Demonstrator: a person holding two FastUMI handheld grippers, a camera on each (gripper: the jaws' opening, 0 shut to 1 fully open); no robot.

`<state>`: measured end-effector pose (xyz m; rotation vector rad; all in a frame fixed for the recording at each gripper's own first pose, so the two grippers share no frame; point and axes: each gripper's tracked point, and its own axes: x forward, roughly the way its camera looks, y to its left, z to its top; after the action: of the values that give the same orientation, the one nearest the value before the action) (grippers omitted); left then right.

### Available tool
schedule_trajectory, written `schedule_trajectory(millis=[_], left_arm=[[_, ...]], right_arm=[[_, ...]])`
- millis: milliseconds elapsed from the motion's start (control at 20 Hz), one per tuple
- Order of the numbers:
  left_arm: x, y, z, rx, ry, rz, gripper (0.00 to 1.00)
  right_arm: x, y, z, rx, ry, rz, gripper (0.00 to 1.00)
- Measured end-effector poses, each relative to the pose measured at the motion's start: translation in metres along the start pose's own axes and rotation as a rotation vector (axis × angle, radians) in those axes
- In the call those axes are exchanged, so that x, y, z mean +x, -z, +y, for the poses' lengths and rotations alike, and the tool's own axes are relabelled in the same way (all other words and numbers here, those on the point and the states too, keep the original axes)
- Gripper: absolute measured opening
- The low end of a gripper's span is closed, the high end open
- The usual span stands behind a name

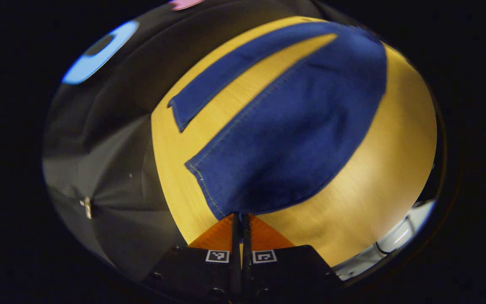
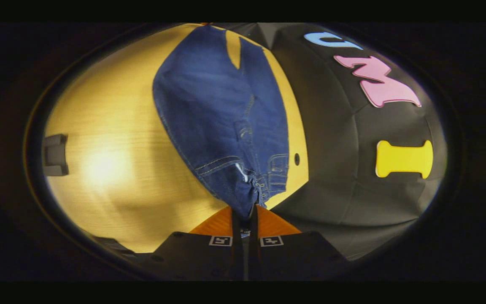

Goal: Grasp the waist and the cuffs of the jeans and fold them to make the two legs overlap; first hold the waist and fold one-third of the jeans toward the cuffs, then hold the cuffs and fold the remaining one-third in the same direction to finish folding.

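- A staged recording booth, not a lived-in room.
- Black cloth wall [image 2: 331, 139] hangs in folds close around a bare wood-grain table [image 2: 112, 169].
- A metal clip [image 1: 86, 207] pins the cloth together.

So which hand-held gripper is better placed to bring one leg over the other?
Probably the left hand-held gripper: it pinches the near leg's cuff, the other leg lying apart. The right holds the waist.
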<state>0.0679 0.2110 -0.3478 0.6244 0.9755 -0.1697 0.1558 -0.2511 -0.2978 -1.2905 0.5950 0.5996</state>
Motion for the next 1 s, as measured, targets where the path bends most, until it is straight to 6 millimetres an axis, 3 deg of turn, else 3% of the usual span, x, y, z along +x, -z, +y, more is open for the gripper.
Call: schedule_trajectory(millis=[100,150,250,400,500,550,650,700,750,800,900,1000], left_arm=[[-0.010,-0.025,0.013,-0.193,0.025,-0.041,0.06],[-0.017,-0.045,0.027,-0.266,0.030,-0.065,0.06],[-0.034,-0.079,0.043,-0.414,0.078,-0.117,0.06],[-0.040,-0.131,0.092,-0.549,0.084,-0.176,0.06],[-0.023,-0.156,0.119,-0.608,0.089,-0.192,0.06],[-0.010,-0.166,0.127,-0.658,0.113,-0.188,0.05],[0.016,-0.180,0.140,-0.755,0.160,-0.157,0.06],[0.027,-0.187,0.147,-0.799,0.179,-0.151,0.06],[0.038,-0.195,0.154,-0.841,0.199,-0.145,0.06],[0.050,-0.207,0.159,-0.884,0.221,-0.143,0.06],[0.071,-0.217,0.175,-0.966,0.231,-0.136,0.10],[0.080,-0.221,0.181,-0.991,0.202,-0.125,0.06]], right_arm=[[-0.001,-0.012,-0.028,0.121,0.009,-0.015,0.09],[-0.003,-0.021,-0.043,0.195,0.009,-0.025,0.04],[0.002,-0.035,-0.078,0.318,0.023,-0.044,0.04],[0.020,-0.046,-0.127,0.425,0.051,-0.063,0.04],[0.043,-0.048,-0.151,0.530,0.048,-0.063,0.04],[0.055,-0.045,-0.162,0.605,0.040,-0.051,0.09],[0.080,-0.039,-0.173,0.752,0.023,-0.011,0.09],[0.089,-0.034,-0.179,0.809,0.020,0.012,0.04],[0.090,-0.029,-0.186,0.871,0.010,0.029,0.04],[0.094,-0.027,-0.193,0.937,-0.003,0.048,0.14],[0.103,-0.034,-0.213,1.108,-0.039,0.085,0.04],[0.102,-0.044,-0.229,1.278,-0.063,0.111,0.04]])
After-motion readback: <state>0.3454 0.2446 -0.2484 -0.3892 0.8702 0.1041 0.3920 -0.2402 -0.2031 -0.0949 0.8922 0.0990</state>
